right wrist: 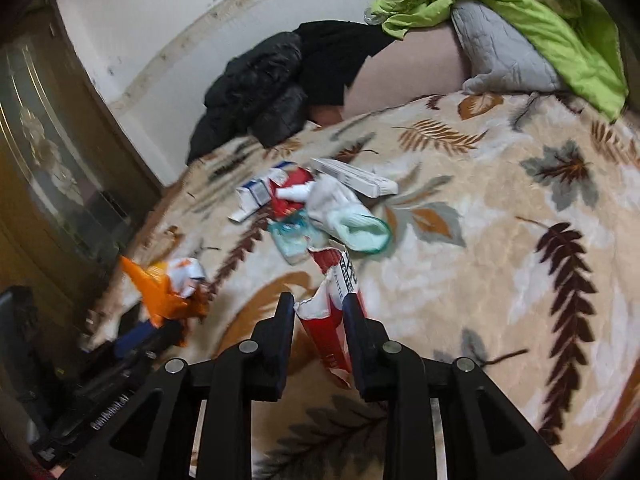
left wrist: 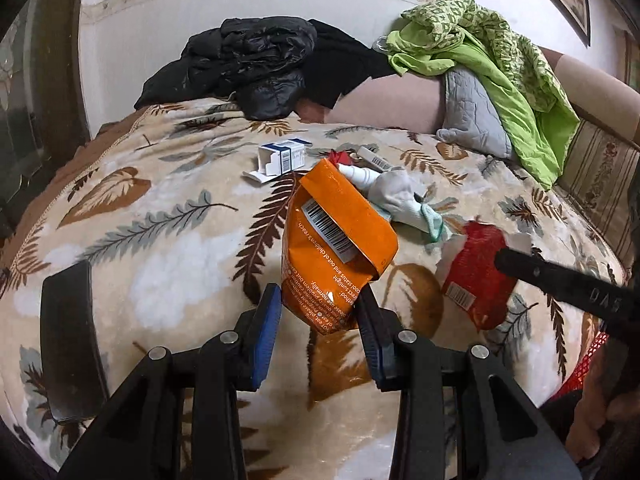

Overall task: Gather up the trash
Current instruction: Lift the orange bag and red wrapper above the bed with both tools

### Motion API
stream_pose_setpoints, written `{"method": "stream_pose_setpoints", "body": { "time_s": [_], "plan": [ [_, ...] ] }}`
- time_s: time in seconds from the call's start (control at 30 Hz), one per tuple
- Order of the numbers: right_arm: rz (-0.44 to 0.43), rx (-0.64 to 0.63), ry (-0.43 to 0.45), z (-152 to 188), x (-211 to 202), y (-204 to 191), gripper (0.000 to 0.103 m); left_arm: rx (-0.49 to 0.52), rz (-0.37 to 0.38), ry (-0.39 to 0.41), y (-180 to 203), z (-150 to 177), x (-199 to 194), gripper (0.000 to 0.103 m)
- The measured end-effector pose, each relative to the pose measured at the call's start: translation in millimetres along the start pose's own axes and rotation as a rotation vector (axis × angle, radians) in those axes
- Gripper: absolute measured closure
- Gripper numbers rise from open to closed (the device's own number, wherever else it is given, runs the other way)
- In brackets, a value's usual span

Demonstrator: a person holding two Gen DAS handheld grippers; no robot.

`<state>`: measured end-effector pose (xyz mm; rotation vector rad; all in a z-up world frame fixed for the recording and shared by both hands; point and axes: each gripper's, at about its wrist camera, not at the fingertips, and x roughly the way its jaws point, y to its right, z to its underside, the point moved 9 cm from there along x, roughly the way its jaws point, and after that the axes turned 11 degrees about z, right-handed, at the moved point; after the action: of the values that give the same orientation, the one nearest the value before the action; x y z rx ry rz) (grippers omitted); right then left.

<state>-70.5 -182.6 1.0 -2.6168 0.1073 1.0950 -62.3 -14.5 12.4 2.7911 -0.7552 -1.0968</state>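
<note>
A: Trash is seen scattered on a leaf-patterned blanket (left wrist: 168, 280) spread over a bed. What is held by the tongs?

B: An orange packet (left wrist: 336, 240) is pinched at its lower end between the blue-padded fingers of the left gripper (left wrist: 320, 320), which are closed onto it. The packet is torn open at the top, and a barcode label is shown on the folded flap. Its contents cannot be made out. A torn red packet (right wrist: 332, 320) is clamped between the narrowly set fingers of the right gripper (right wrist: 320, 340); its white inner lining is exposed at the ripped mouth.

A: What is left lying on the blanket?

B: A small heap is seen near the middle: an opened white and blue carton (left wrist: 280, 156) with its flap folded out, a long white box (right wrist: 354, 178), a small white bottle (left wrist: 358, 174), a pale sock (right wrist: 344, 216) with a mint green cuff, and a pale blue wrapper (right wrist: 294, 238).

A: And the edges?

B: The far side is bounded by a white wall, with a black jacket (left wrist: 248, 64) bunched against it. A green cloth (left wrist: 500, 64) is draped over a grey quilted cushion (left wrist: 472, 120) at the far right. Open blanket is shown on the near right in the right wrist view. A dark wooden cabinet (right wrist: 52, 160) is seen just beside the left edge.
</note>
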Motion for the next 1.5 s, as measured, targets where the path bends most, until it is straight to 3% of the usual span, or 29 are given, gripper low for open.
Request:
{"method": "stream_pose_setpoints", "body": {
  "time_s": [0.23, 0.37, 0.63, 1.5],
  "plan": [
    [0.019, -0.021, 0.042, 0, -8, 0, 0.087, -0.007, 0.000, 0.003, -5, -2, 7, 0.066],
    [-0.044, 0.010, 0.111, -11, -21, -5, 0.087, 0.015, -0.005, 0.028, -1, -6, 5, 0.066],
    [-0.100, 0.007, 0.111, -16, -15, -24, 0.087, 0.070, -0.049, 0.041, 3, -9, 7, 0.066],
    [-0.108, 0.001, 0.126, -16, -22, -25, 0.087, 0.139, -0.141, 0.075, 1, -13, 2, 0.066]
  ]
}}
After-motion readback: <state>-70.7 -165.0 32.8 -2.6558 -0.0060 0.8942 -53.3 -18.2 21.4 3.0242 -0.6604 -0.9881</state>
